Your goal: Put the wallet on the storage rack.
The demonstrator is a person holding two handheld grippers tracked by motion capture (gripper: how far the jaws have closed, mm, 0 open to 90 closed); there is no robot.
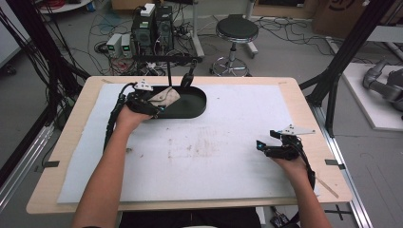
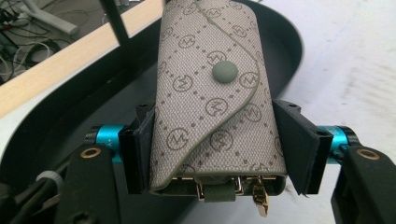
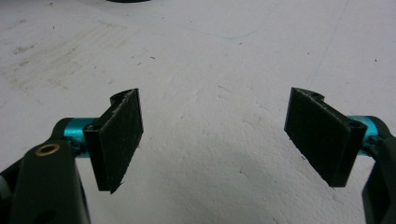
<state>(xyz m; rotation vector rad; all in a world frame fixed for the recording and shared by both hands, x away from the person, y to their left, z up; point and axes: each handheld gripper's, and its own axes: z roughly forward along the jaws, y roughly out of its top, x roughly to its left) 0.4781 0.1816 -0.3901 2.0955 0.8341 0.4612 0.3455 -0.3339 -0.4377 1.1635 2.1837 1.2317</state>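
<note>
A beige patterned key pouch [image 2: 212, 102] with a grey snap button is clamped between the jaws of my left gripper [image 2: 217, 147], which is shut on it. In the high view the pouch [image 1: 164, 97] hangs over the left end of a black oval tray [image 1: 195, 105] at the back of the table, with my left gripper [image 1: 151, 105] beside the tray's rim. My right gripper [image 1: 266, 142] rests low over the white mat at the right side. In its own view the right gripper [image 3: 215, 135] stands open, with only bare mat between its pads.
A white mat [image 1: 199, 152] with a faint stain in the middle covers the wooden table. A black stand [image 1: 167, 66] rises behind the tray. Beyond the table are a stool [image 1: 236, 33], power units and loose cables on the floor.
</note>
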